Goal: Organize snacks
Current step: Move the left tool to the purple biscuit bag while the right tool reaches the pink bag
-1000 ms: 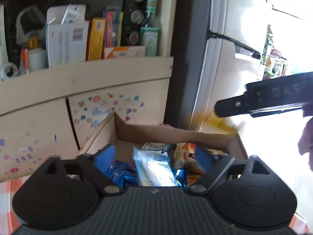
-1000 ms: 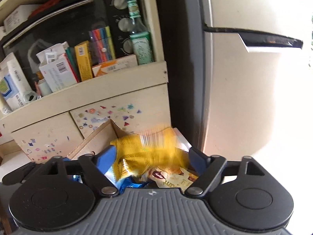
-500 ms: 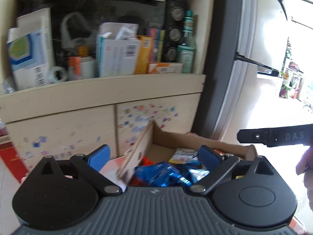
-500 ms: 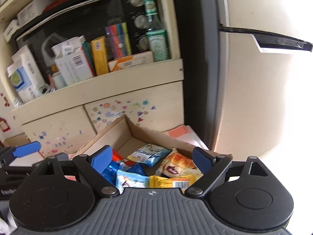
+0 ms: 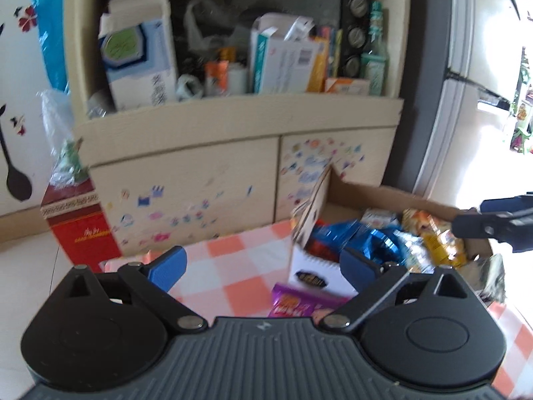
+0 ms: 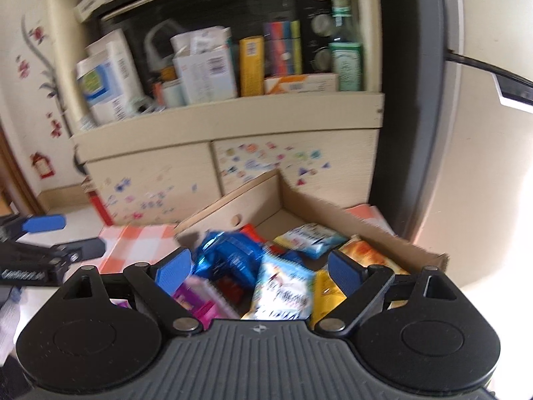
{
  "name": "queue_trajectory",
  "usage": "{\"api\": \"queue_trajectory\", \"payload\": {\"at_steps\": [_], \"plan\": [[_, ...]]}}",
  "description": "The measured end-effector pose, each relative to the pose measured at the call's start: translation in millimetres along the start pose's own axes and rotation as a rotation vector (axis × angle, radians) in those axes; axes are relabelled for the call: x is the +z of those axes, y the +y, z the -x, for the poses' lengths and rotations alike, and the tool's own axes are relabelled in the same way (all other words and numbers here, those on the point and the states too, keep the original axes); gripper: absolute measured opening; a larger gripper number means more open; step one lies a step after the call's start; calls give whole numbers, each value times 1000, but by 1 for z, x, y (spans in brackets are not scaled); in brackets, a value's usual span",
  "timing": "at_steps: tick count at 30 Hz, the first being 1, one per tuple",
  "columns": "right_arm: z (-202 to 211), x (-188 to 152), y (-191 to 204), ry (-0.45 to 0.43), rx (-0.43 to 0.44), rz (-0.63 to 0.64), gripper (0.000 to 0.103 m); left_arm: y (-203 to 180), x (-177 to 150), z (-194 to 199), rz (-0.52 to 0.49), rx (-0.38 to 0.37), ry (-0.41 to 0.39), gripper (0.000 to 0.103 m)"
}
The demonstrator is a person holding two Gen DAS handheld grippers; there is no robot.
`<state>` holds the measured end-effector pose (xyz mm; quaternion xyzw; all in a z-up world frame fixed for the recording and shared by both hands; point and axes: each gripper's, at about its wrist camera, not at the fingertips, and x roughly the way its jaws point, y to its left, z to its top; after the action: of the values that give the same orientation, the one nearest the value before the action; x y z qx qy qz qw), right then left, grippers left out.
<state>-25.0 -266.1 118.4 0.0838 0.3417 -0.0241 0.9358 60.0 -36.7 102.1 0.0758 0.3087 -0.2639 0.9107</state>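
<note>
An open cardboard box (image 6: 299,203) (image 5: 366,196) on an orange-checked cloth (image 5: 230,266) holds several snack packets: a blue foil one (image 6: 230,253) (image 5: 376,240), a white-and-blue one (image 6: 283,296), a yellow one (image 6: 324,290) and an orange one (image 6: 369,253). My right gripper (image 6: 260,270) hangs open over the box's near side with nothing between its pads. My left gripper (image 5: 263,266) is open and empty over the cloth, left of the box. A purple packet (image 5: 299,303) lies just below it, in front of the box. Each gripper also shows in the other's view: the left gripper (image 6: 63,236) and the right gripper (image 5: 493,223).
Behind the box stands a cream cabinet (image 5: 200,186) with stickers; its shelf (image 6: 233,113) is crowded with cartons, a bottle (image 6: 344,53) and a black oven (image 6: 206,6). A fridge (image 6: 466,166) stands on the right. A red box (image 5: 80,230) sits on the floor at the left.
The yellow packet that was between my right gripper's jaws now lies in the box. My left gripper has swung left, from over the box to over the cloth.
</note>
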Motion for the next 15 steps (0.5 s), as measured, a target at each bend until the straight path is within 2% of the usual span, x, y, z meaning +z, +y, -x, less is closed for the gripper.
{"api": "queue_trajectory", "payload": {"at_steps": [4, 10, 15], "plan": [[-2, -15, 17, 49, 50, 40, 93, 4, -13, -9, -30, 13, 47, 98], [-8, -40, 44, 116, 113, 116, 93, 0, -32, -29, -94, -19, 138, 98], [-25, -55, 56, 154, 117, 156, 93, -7, -42, -45, -117, -29, 173, 98]]}}
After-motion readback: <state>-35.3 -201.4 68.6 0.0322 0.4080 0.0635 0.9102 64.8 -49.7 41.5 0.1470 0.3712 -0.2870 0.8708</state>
